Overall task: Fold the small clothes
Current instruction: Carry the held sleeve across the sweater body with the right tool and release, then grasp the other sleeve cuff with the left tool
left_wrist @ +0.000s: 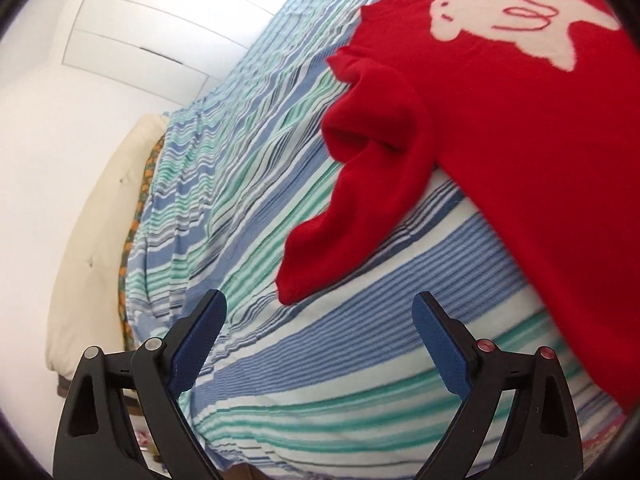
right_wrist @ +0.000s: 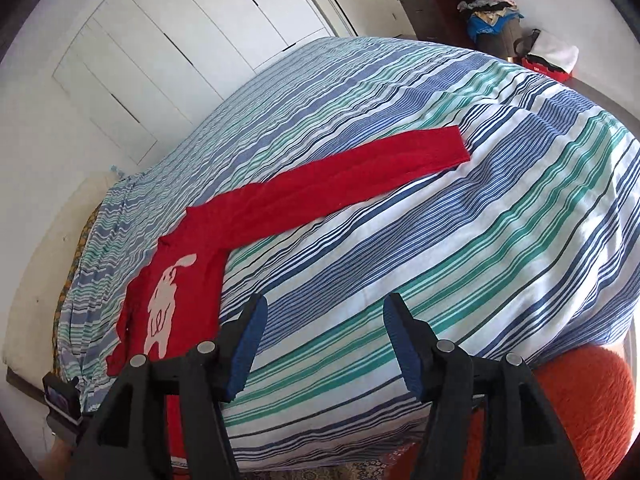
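A small red sweater [left_wrist: 520,152] with a white rabbit on its front lies flat on a striped bedspread [left_wrist: 280,360]. In the left wrist view its near sleeve [left_wrist: 344,220] is bent and points down toward my left gripper [left_wrist: 320,304], which is open and empty just short of the cuff. In the right wrist view the sweater [right_wrist: 188,280] lies at the left with its other sleeve [right_wrist: 360,168] stretched out straight to the right. My right gripper [right_wrist: 324,308] is open and empty above bare bedspread, to the right of the sweater's body.
The bed's left edge drops to a cream mattress side [left_wrist: 92,240] by a white wardrobe [right_wrist: 168,52]. A dark dresser piled with clothes [right_wrist: 480,4] stands beyond the far corner. An orange fuzzy cushion [right_wrist: 580,412] lies at the near right.
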`<state>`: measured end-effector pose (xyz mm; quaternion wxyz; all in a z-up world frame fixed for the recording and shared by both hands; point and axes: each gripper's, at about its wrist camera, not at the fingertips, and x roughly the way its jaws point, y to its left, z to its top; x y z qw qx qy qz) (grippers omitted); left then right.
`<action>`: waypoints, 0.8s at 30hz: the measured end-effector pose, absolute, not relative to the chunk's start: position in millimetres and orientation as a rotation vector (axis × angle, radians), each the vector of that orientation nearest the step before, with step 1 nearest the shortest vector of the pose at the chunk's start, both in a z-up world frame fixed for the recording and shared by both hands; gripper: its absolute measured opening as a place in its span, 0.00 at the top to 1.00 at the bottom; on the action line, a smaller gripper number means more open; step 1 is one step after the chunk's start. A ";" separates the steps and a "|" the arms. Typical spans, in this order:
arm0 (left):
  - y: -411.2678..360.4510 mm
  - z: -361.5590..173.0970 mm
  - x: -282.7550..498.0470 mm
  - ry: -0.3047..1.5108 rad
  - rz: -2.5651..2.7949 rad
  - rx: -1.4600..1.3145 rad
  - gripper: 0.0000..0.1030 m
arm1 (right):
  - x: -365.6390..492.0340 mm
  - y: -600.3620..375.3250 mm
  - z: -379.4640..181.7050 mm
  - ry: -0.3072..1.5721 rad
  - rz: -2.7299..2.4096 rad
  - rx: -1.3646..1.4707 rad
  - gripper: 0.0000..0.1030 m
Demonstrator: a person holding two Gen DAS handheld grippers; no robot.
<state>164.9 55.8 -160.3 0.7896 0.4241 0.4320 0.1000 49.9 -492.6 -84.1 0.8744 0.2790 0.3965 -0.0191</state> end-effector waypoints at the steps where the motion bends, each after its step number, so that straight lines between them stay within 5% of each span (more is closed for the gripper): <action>1: 64.8 -168.6 179.2 0.937 0.232 0.927 0.07 | 46.4 -479.4 -86.5 0.842 -0.018 0.565 0.41; 8: 102.9 -186.0 243.0 1.001 0.184 0.819 0.08 | 40.7 -427.8 -88.8 0.892 0.053 0.430 0.41; 10: 110.5 -179.8 248.7 1.044 0.123 0.738 0.28 | 41.5 -424.4 -89.5 0.898 0.051 0.415 0.41; 12: 122.1 -175.3 254.4 1.146 0.036 0.601 0.92 | 42.4 -424.4 -93.0 0.908 0.045 0.420 0.41; 20: 211.9 -75.0 259.7 1.129 -0.085 -0.166 0.92 | 45.6 -427.8 -99.4 0.926 0.033 0.447 0.41; 22: 242.8 -66.9 263.3 1.107 0.016 -0.304 0.86 | 48.1 -427.3 -102.1 0.935 0.035 0.449 0.41; 24: 281.9 -77.8 272.4 1.101 0.167 -0.440 0.65 | 51.1 -426.3 -105.0 0.946 0.036 0.448 0.41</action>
